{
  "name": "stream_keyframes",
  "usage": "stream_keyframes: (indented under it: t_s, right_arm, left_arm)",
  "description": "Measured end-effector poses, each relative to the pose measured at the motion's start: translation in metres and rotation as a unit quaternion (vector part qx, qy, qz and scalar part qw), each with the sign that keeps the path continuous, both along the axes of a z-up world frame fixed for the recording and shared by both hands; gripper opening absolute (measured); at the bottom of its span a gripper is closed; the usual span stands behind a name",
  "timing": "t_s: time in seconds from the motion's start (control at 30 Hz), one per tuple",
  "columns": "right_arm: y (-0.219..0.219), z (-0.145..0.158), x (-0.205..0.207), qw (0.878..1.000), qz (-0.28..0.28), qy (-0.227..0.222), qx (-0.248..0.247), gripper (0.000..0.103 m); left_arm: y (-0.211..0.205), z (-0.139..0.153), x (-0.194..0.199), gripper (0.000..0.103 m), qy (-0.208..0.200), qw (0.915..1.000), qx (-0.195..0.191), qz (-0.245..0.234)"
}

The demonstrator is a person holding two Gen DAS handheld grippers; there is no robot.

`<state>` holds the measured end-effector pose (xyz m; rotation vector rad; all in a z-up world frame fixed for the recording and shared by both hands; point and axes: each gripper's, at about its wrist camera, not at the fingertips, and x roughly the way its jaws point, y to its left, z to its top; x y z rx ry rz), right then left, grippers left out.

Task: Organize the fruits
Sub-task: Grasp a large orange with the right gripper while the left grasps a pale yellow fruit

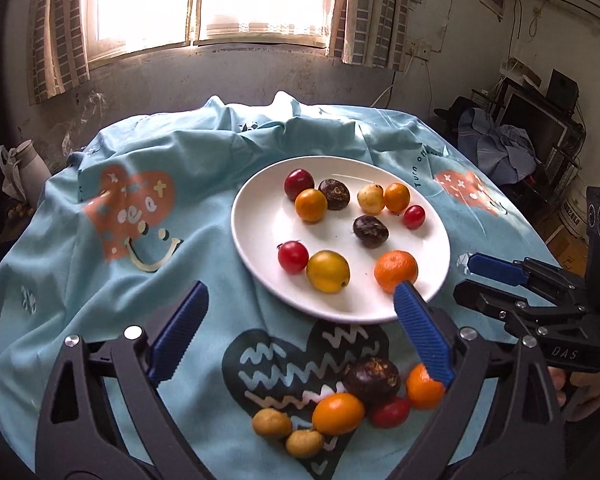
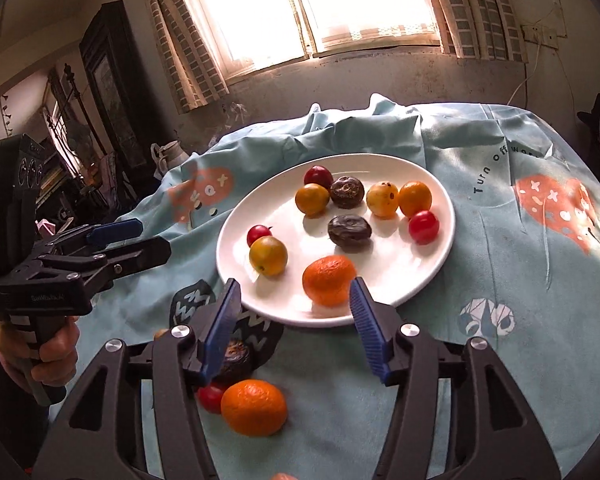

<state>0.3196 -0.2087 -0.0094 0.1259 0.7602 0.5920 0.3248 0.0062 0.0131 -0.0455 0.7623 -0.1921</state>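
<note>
Nine fruits on plate: two dark passion fruits, three red cherry tomatoes, three yellow-orange fruits and one tangerine (image 1: 396,271) lie on the white plate (image 1: 260,236).
Loose fruits: a second tangerine (image 2: 254,407), a dark passion fruit (image 1: 371,379), a red tomato (image 1: 390,412), an orange fruit (image 1: 338,413) and two small brown fruits lie on the blue cloth (image 1: 80,280) just in front of the plate.
Surface: draped in that printed cloth, below a bright window.
Left tool (image 1: 300,332): jaws wide apart, nothing between them, hanging over the plate's near rim.
Right tool (image 2: 294,328): jaws partly apart, empty, the plate's tangerine just beyond the tips.
</note>
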Motion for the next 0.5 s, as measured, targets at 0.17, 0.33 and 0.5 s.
stream_keyframes:
  t_s: [0.17,0.33,0.5]
  right_arm:
    - [0.008,-0.012,-0.035,1.0,0.017,0.014,-0.013,0.058]
    - [0.02,-0.03,-0.051,0.998,0.034,0.041,-0.018,0.058]
    - [0.025,-0.036,-0.052,0.998,0.035,0.044,-0.036,0.058]
  left_arm:
    - [0.016,-0.018,-0.06,0.099,-0.013,0.9998,-0.008,0.014]
    - [0.019,-0.043,-0.082,0.099,0.0,0.9998,-0.008,0.019]
    - [0.018,-0.046,-0.084,0.099,0.004,0.9998,-0.016,0.015]
